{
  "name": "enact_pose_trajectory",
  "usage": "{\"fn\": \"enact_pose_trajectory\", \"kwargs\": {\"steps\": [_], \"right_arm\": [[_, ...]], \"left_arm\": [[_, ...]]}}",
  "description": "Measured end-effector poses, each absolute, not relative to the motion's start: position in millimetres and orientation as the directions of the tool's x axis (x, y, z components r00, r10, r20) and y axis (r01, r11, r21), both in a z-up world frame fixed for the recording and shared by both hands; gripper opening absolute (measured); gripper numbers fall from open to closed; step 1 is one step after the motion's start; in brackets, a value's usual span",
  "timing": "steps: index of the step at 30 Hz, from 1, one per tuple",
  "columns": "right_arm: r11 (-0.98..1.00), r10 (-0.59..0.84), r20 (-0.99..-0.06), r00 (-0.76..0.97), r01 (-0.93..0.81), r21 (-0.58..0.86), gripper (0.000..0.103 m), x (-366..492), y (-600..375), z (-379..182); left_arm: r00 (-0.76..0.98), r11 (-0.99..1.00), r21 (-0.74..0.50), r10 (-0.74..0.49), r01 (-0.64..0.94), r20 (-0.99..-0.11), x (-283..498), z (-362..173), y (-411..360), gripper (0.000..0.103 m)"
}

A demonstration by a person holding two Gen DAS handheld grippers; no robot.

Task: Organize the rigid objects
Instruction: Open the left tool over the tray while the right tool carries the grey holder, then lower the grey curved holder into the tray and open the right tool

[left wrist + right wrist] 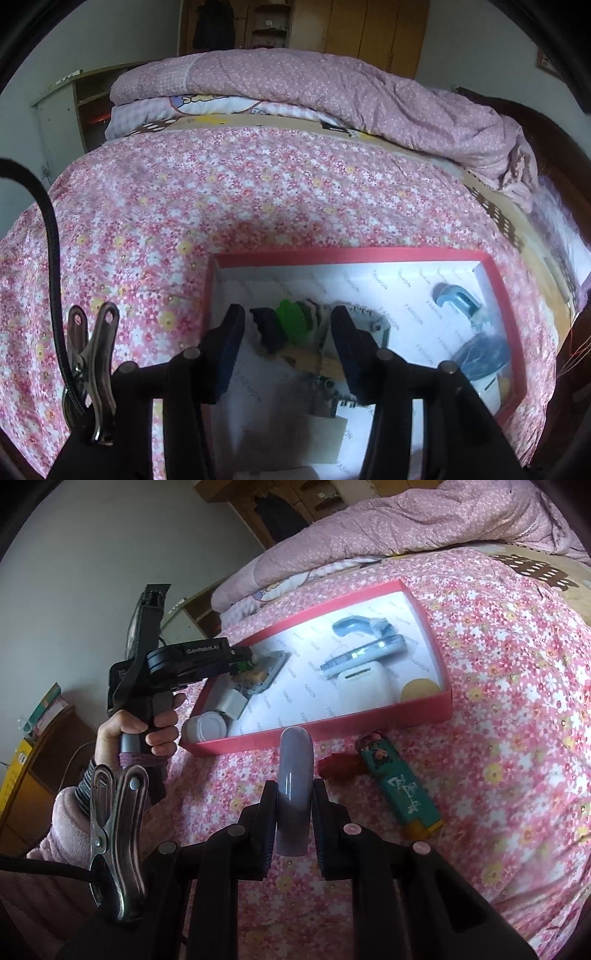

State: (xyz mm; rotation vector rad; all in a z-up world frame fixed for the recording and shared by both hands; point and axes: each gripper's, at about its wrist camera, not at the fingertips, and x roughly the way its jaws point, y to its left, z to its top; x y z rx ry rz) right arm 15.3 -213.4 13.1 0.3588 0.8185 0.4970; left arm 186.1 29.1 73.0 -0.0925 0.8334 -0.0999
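Observation:
A red-rimmed box (354,254) with a white lining lies on the flowered bed; it also shows in the right wrist view (321,731). My left gripper (288,332) is open over the box's left part, above a circuit board with green and black parts (291,325). My right gripper (294,794) is shut on a grey-purple bangle (293,775), held above the bedspread just in front of the box. A teal lighter (402,790) and a red clip (340,768) lie on the bed to its right.
In the box lie a blue curved handle (351,626), a white device (365,675), a yellow disc (419,688), a white jar (207,729) and a grey cube (232,703). A folded pink quilt (332,88) covers the far bed. A shelf (74,107) stands at left.

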Motion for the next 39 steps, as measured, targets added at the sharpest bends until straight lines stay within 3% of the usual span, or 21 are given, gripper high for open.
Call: {"fn": "enact_pose_trajectory", "kwargs": {"steps": [24,39], "right_arm": [[0.897,0.432,-0.621,0.653,-0.242,0.37,0.019,99,-213,65],[0.928,0.373,-0.694,0.616,-0.232,0.293,0.019,166,-191,51]], "left_arm": [[0.689,0.992,-0.106,-0.128,0.075,-0.714,104,94,28,0.056],[0.669,0.987,-0.136,-0.159,0.087,-0.726,96,80,21,0.056]]}}
